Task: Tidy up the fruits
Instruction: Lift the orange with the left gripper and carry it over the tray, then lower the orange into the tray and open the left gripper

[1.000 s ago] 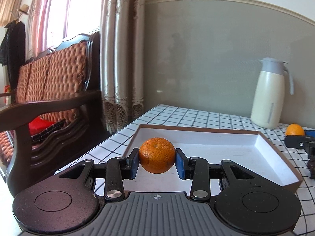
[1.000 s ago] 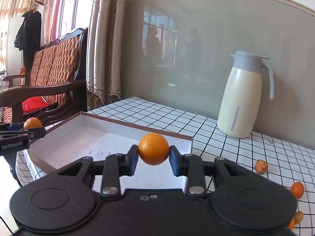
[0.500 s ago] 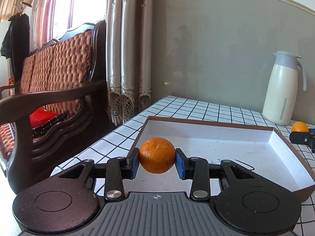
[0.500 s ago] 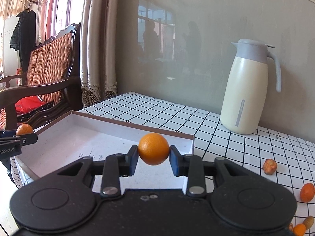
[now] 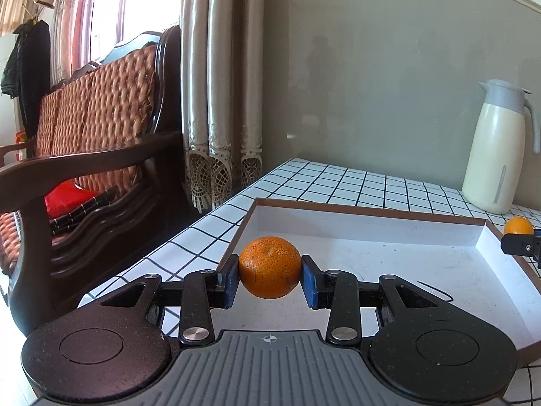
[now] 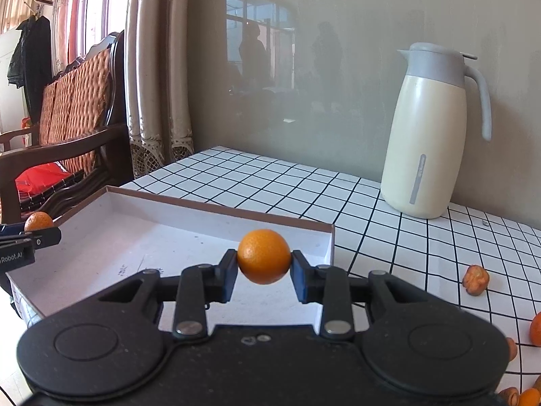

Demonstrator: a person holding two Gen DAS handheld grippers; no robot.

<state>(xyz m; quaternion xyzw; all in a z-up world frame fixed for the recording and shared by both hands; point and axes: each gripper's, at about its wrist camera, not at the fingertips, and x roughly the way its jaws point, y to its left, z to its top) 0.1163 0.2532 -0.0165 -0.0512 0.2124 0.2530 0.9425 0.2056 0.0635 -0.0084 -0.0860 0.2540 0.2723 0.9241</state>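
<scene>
While both tools hang above the shallow box (image 5: 368,218), each carries one fruit. The left gripper (image 5: 269,279) pinches a rough-skinned orange (image 5: 269,266) between its blue pads (image 5: 231,282), above the box's near left corner. The right gripper (image 6: 263,272) pinches a smoother orange (image 6: 263,256) the same way, over the box's right end, near its far right corner. The box, white inside with a brown rim, lies on the checked tabletop (image 6: 270,186) by the table's left edge, and no fruit is seen lying on the visible part of its floor. In the left wrist view, the right gripper and its fruit show at the far right edge; in the right wrist view, the left gripper and its fruit show at the far left edge. A cream jug (image 6: 431,135) with a grey lid and handle stands upright near the wall, right of the box and apart from it. More small fruits (image 6: 476,280) lie scattered on the table at the right, well apart from the box. Left of the table stand a wooden bench (image 5: 94,155) with a quilted back and a curtain (image 5: 219,84).
</scene>
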